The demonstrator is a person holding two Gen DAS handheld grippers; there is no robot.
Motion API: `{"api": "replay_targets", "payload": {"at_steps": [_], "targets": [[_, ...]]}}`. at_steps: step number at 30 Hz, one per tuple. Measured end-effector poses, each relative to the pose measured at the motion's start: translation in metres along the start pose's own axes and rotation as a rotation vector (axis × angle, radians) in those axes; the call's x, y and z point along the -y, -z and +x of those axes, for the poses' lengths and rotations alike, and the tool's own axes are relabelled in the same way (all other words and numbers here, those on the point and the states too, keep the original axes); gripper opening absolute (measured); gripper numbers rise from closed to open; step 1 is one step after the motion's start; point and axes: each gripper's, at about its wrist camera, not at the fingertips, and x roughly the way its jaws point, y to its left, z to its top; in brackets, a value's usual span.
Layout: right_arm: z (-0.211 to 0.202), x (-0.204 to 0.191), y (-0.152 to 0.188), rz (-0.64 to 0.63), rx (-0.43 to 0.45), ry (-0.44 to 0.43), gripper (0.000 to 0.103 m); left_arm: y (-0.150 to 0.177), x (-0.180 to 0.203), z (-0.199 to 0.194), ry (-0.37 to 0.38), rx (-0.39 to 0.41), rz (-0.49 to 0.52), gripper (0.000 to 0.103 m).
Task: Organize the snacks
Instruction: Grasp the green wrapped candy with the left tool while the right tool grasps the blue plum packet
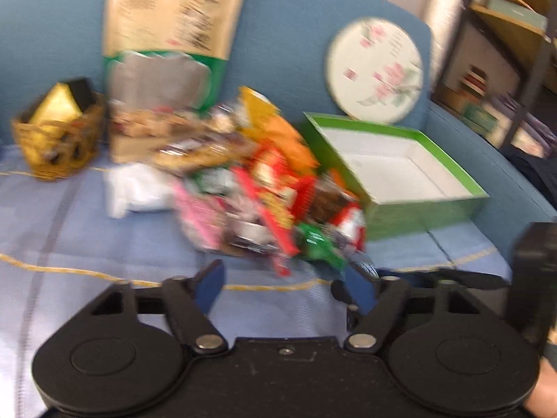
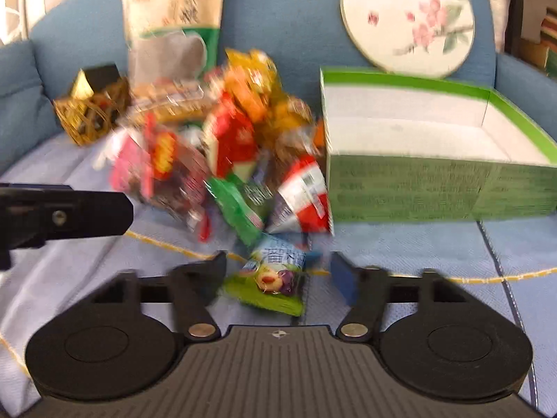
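A pile of colourful snack packets [image 1: 264, 188] lies on a light blue cloth on a blue sofa; it also shows in the right wrist view [image 2: 222, 149]. An open green box [image 1: 397, 170] with a white inside stands to the right of the pile, also in the right wrist view [image 2: 435, 160]. My left gripper [image 1: 282, 285] is open and empty, just short of the pile. My right gripper [image 2: 278, 275] is open, with a small green and blue packet [image 2: 275, 278] lying between its fingers on the cloth. Both views are blurred.
A gold wire basket [image 1: 55, 139] with a gold packet stands at the left, also in the right wrist view [image 2: 94, 111]. A tall beige and green bag [image 1: 170, 35] leans on the sofa back. A round floral fan [image 1: 376, 69] leans behind the box. Shelves [image 1: 504, 52] stand far right.
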Motion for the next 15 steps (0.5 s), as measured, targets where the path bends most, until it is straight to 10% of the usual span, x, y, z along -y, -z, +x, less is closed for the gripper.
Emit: {"api": "replay_targets", "payload": {"at_steps": [4,15], "targets": [[-0.019,0.022,0.009,0.080,0.018,0.024,0.054,-0.006,0.011,0.031,0.090,-0.081,-0.039,0.057],[-0.029,0.045,0.003,0.138,0.068,0.039,0.055,-0.015,0.006,0.097,0.015,-0.109,-0.171,0.055]]}}
